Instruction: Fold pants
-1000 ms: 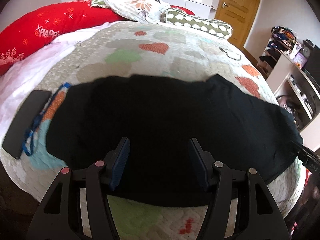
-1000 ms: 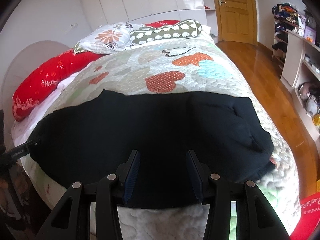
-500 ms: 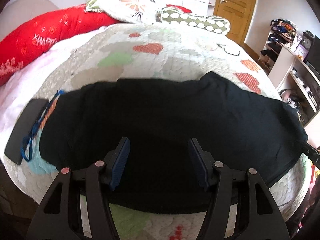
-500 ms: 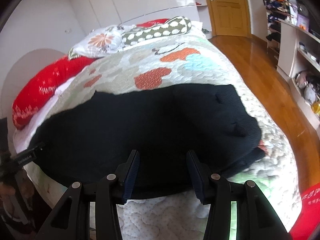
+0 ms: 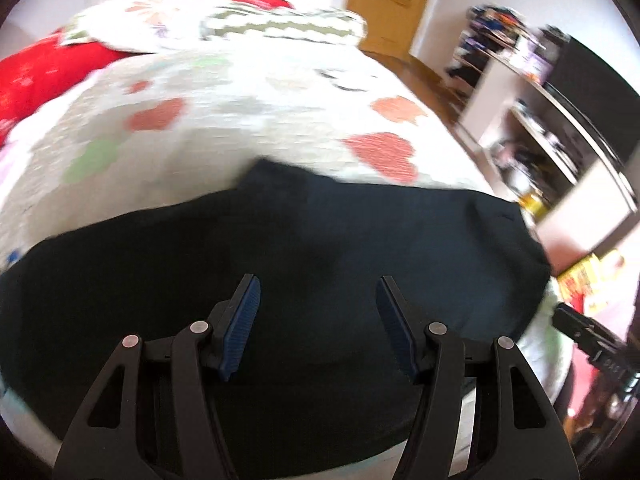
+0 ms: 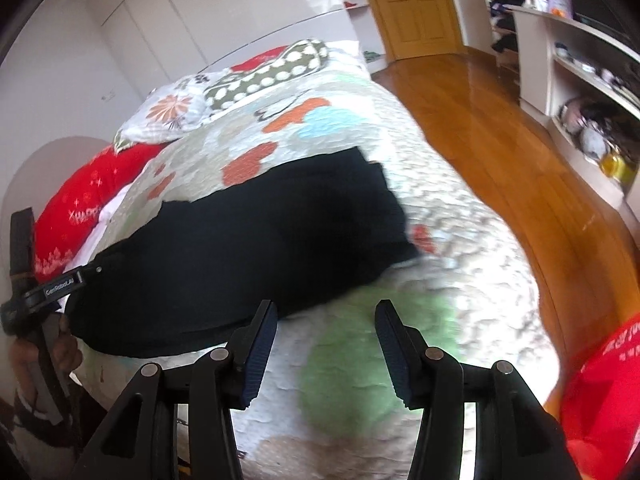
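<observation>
Black pants (image 5: pixel 304 280) lie spread flat across the near end of the bed; they also show in the right wrist view (image 6: pixel 256 240). My left gripper (image 5: pixel 318 304) is open and empty, held above the middle of the pants. My right gripper (image 6: pixel 326 332) is open and empty, over the quilt just past the pants' near right edge. The left gripper's body shows in the right wrist view (image 6: pixel 56 286), at the pants' left end. The left wrist view is motion-blurred.
The quilt with heart patches (image 6: pixel 460 280) covers the bed. Pillows (image 6: pixel 264 76) and a red cushion (image 6: pixel 76 208) lie at the far end. Wooden floor (image 6: pixel 500 132) and shelves (image 6: pixel 580 80) are to the right. A red object (image 6: pixel 600 400) sits at the near right.
Both grippers have swung to the right. The left view now faces the pants' right half and the phone is out of view. The right gripper has moved off the pants over the quilt.
</observation>
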A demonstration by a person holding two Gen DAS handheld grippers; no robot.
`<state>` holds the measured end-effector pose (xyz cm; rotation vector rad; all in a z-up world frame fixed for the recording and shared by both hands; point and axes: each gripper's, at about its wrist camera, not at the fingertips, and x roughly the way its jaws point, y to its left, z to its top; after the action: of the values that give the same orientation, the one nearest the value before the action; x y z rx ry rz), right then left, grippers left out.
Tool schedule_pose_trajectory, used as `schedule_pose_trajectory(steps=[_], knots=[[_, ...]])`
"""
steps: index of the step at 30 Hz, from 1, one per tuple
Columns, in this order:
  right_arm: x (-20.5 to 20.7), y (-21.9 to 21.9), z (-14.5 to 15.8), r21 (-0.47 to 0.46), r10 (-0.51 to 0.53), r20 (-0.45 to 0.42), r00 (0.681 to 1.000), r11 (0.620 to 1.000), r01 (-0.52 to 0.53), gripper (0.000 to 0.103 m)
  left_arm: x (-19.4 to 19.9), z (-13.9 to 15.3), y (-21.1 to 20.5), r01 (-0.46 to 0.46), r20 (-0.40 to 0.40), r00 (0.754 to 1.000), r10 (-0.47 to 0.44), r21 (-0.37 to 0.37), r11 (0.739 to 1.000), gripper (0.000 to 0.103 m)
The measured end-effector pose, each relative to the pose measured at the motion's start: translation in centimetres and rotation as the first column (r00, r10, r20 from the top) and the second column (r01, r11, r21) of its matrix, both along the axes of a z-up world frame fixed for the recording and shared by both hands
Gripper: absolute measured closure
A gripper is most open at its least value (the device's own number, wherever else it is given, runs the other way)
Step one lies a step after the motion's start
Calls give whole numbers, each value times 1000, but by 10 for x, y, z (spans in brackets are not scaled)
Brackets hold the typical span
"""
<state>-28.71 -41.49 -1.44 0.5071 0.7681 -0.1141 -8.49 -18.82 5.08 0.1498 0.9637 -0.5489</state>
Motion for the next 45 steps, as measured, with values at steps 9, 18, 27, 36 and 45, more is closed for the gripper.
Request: schedule_pose_trajectory(steps=[9, 18, 27, 36, 45], knots=[[14, -9, -11, 68, 3, 40, 999, 998, -6, 38, 19, -10, -111, 236, -108, 965, -237, -25, 971, 43], [21, -17, -19, 121, 8, 85, 996, 992, -18, 32, 31, -22, -188, 453, -78, 889, -452, 1, 891, 43], [29, -21, -25, 153, -8, 134, 991, 988, -13, 25, 37, -44, -238, 574, -107, 817, -566, 57, 817, 43], [16, -21, -7, 136, 20, 50, 999, 990, -26, 25, 27, -37, -237, 649, -99, 759, -644, 46, 759, 43], [33, -31, -29, 225, -35, 126, 991, 974, 6, 24, 17, -51, -249, 671, -90, 741, -665, 58, 740, 36]])
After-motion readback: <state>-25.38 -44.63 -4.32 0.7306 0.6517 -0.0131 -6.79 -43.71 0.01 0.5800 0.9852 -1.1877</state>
